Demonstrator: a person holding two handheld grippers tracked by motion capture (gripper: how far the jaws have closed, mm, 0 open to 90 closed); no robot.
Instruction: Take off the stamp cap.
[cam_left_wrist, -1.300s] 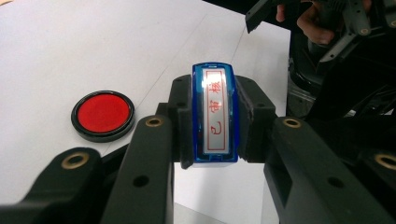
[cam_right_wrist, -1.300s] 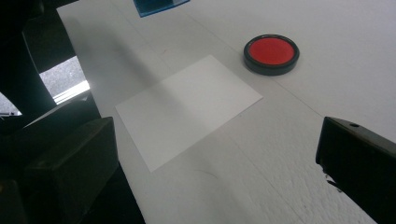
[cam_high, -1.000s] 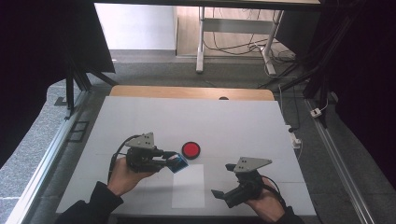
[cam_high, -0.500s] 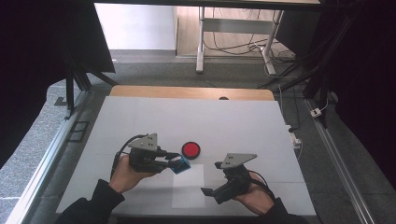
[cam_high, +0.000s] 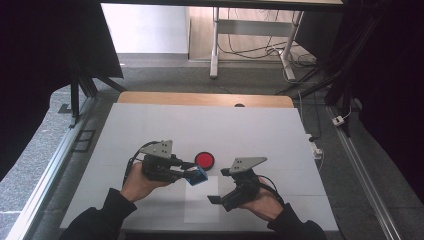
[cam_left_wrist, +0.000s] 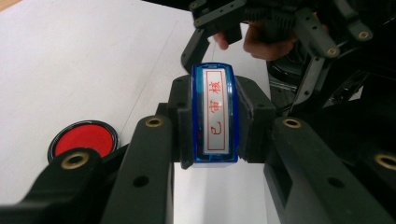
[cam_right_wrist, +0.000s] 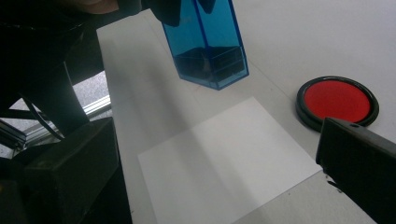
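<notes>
Black fingers (cam_left_wrist: 187, 140) of the left gripper (cam_high: 187, 172) are clamped on a blue translucent stamp (cam_left_wrist: 215, 114), one on each of its long sides, and the stamp's white face with red characters in a red frame is turned up toward the left gripper view's camera. From the right gripper view the stamp (cam_right_wrist: 205, 42) hangs clear of the tabletop, just past the far corner of a white paper sheet (cam_right_wrist: 224, 163). To one side of the left fingers, near but apart from the stamp, a round red ink pad (cam_high: 204, 160) in a black rim lies flat on the white tabletop (cam_high: 150, 125). The right gripper (cam_high: 220, 197) sits lower toward the person, its fingers (cam_right_wrist: 359, 163) spread wide apart with nothing between them, the paper sheet lying in the gap ahead of them. A hand (cam_high: 137, 180) grips the left gripper and another hand (cam_high: 260, 202) the right, both with dark sleeves.
</notes>
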